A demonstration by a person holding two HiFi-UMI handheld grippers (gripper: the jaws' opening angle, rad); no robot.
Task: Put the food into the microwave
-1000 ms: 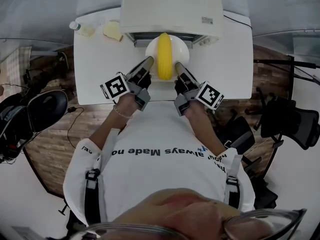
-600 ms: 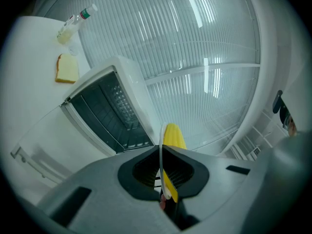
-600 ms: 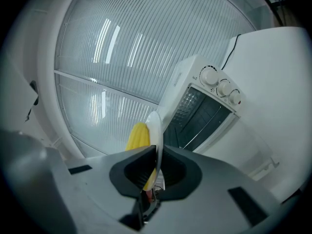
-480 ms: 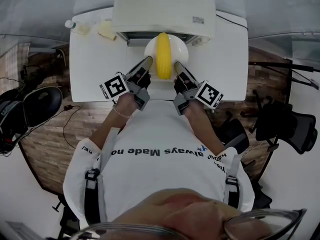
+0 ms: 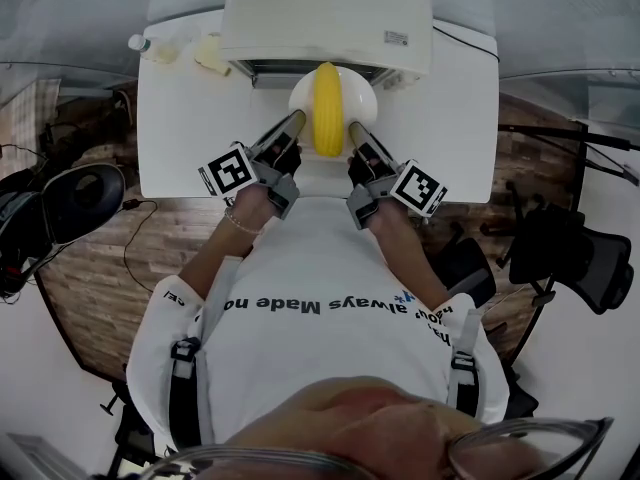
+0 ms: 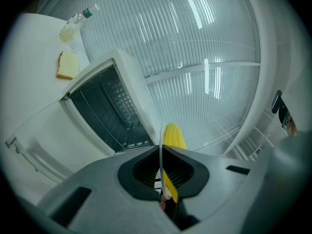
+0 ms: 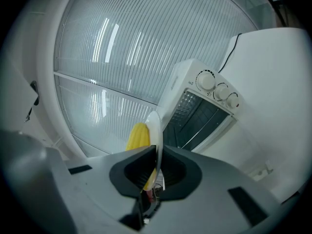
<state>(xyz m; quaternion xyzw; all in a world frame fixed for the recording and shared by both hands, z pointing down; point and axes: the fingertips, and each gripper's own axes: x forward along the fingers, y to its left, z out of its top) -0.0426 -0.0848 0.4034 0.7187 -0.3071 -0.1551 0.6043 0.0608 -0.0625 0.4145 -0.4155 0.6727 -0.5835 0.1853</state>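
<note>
i'm clamping both tools onto the round white plate (image 5: 366,96). the left gripper (image 5: 296,121) is pinching its left rim and the right gripper (image 5: 356,131) its right rim, each pair of jaws nearly together on the thin edge. the yellow corn cob (image 5: 327,108) is lying on the plate, which is reaching into the open mouth of the white microwave (image 5: 325,13) on the white table (image 5: 450,118). a pale slice of bread (image 5: 212,55) is lying at the table's far left.

Bottle (image 5: 141,45), bread slice (image 5: 212,56), white table (image 5: 445,118), office chair (image 5: 78,200)
</note>
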